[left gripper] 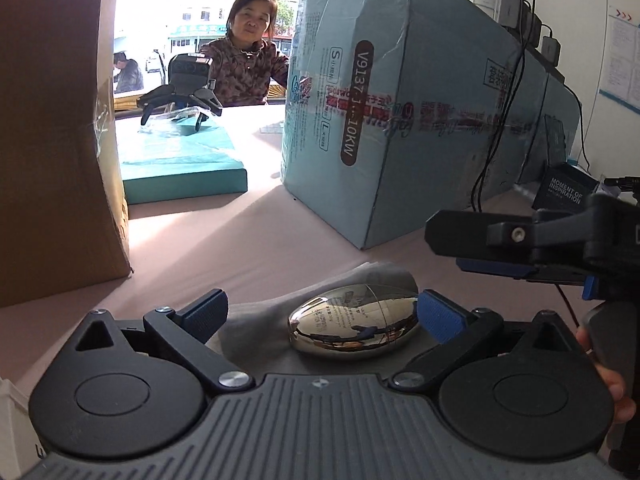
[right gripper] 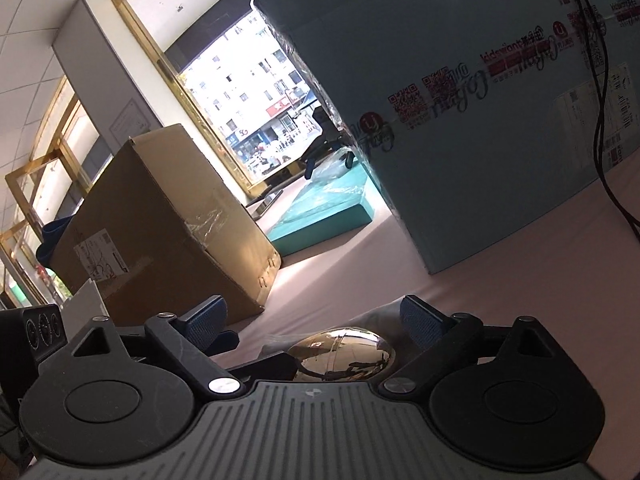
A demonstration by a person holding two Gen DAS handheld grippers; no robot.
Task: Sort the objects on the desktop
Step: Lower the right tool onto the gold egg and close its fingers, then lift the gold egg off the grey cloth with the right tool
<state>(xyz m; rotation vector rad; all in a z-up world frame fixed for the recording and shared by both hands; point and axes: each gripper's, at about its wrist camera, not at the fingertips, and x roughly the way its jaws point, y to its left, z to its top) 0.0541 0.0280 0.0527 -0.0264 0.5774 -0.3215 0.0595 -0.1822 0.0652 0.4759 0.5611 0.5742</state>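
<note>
With the chrome egg-shaped case (left gripper: 354, 322) lying on a grey cloth (left gripper: 256, 320) on the surface, both left tongs (left gripper: 322, 312) and right tongs (right gripper: 316, 320) spread, it seems best to centre one pair across its narrow sides before squeezing.

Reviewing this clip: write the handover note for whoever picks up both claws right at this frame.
Left claw: open, low over the table, straddling the chrome egg-shaped object; its right pad is at or very near the egg, its left pad is clear of it.
Right claw: open, holding nothing, pointed at the same egg from the right side.
The egg lies on a grey cloth on the pink tabletop, in front of the big teal carton, with the brown carton at left.
Done: approach only; nothing gripped.
Left: close on the egg, lift it and sort it. The destination is not visible.
</note>
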